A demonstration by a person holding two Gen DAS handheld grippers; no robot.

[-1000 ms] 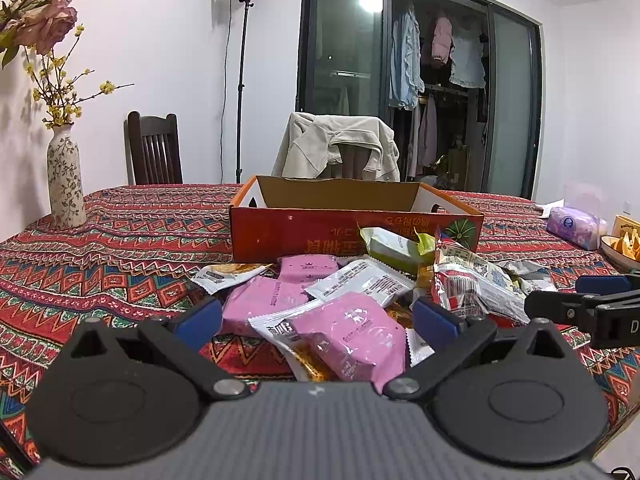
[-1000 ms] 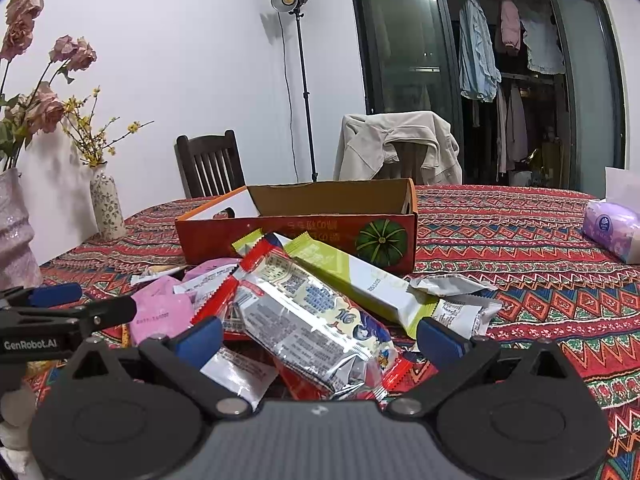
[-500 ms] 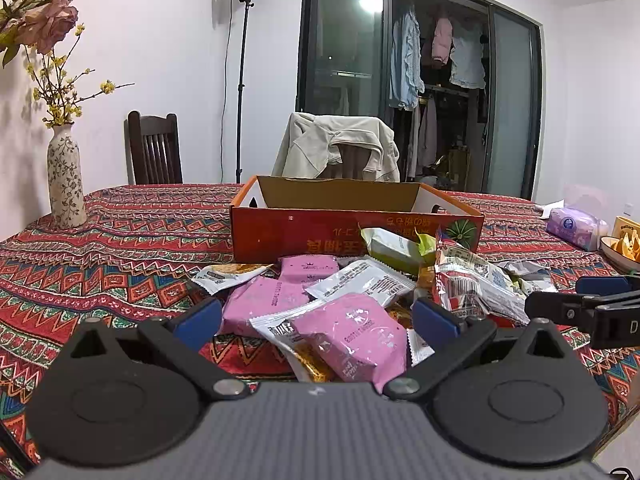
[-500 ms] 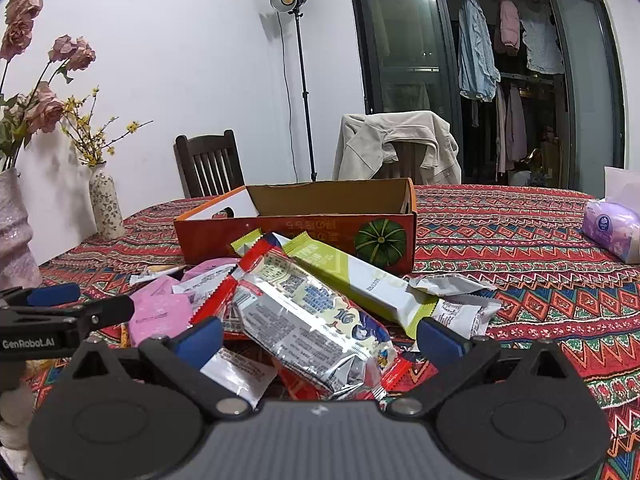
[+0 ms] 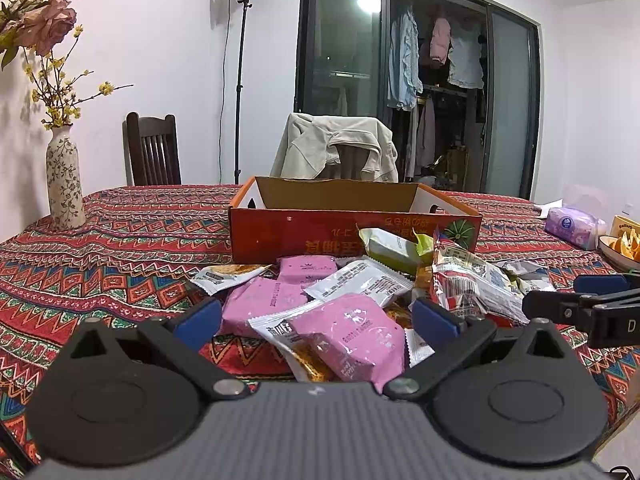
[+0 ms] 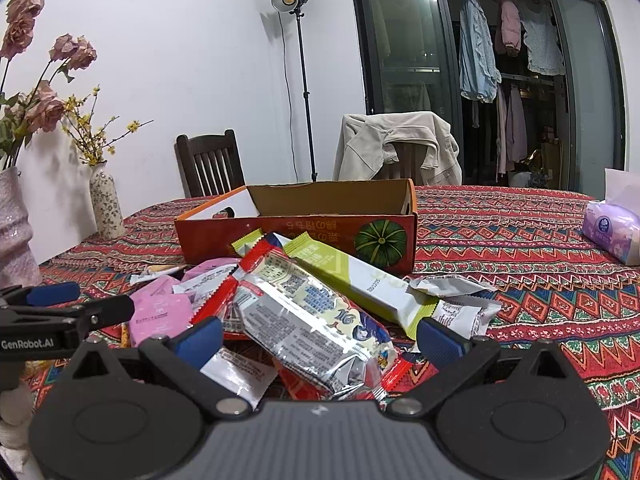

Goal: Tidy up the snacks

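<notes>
Snacks [image 5: 344, 300] lay heaped on the tablecloth before the empty box [image 5: 352, 216]; I held both grippers, left [image 5: 316, 316] and right [image 6: 318, 330], spread wide over them, nothing gripped, judging a pink packet [image 5: 352, 336] next

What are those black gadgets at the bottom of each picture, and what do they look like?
They are two matching handheld grippers. The left gripper and right gripper each have a grey ribbed body, two round black discs, black link arms and blue ribbed fingertips. White lettering on one reads GenRobot.AI.
</notes>
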